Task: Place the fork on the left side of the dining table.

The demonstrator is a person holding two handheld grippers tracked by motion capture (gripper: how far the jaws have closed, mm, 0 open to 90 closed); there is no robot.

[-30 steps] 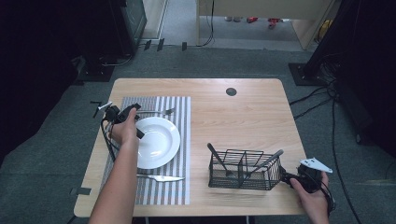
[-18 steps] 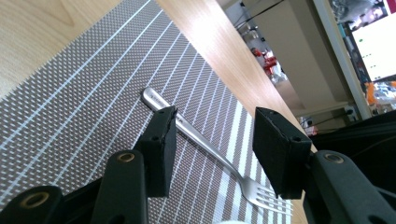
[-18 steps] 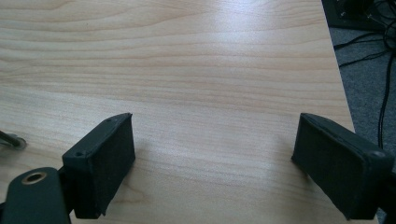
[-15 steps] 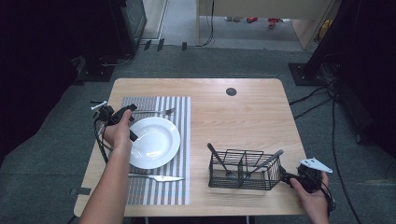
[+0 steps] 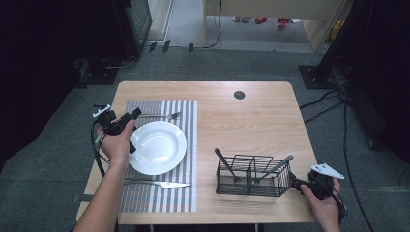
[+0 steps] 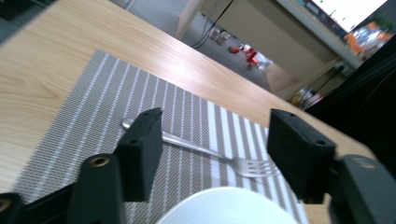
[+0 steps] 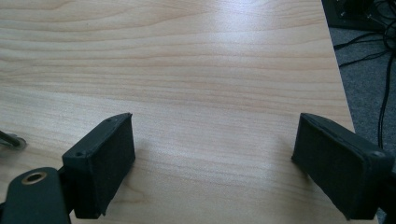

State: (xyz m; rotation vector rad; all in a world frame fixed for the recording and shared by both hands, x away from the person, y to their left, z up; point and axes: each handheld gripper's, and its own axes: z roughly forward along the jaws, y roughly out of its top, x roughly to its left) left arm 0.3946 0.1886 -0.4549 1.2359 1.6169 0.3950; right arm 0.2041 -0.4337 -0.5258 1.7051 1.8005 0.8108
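Place setting on the bench (image 5: 251, 116). Your left gripper (image 6: 212, 154) hovers at the plate's (image 5: 157, 146) far-left rim, fingers (image 6: 142, 149) spread wide and empty, aimed across the striped mat (image 5: 186, 125) at the fork (image 6: 201, 149), which lies on the mat just beyond the plate. That framing suggests the fork is your next pickup. The knife (image 5: 162, 183) lies on the mat's near side, so plate, fork and knife read as a laid setting. Your right gripper (image 7: 212, 158) rests low at the bench's near-right corner, fingers (image 7: 105, 158) open on nothing, just beside the wire caddy (image 5: 251, 176), which holds two upright utensils; likely parked clear, or ready to steady the caddy.
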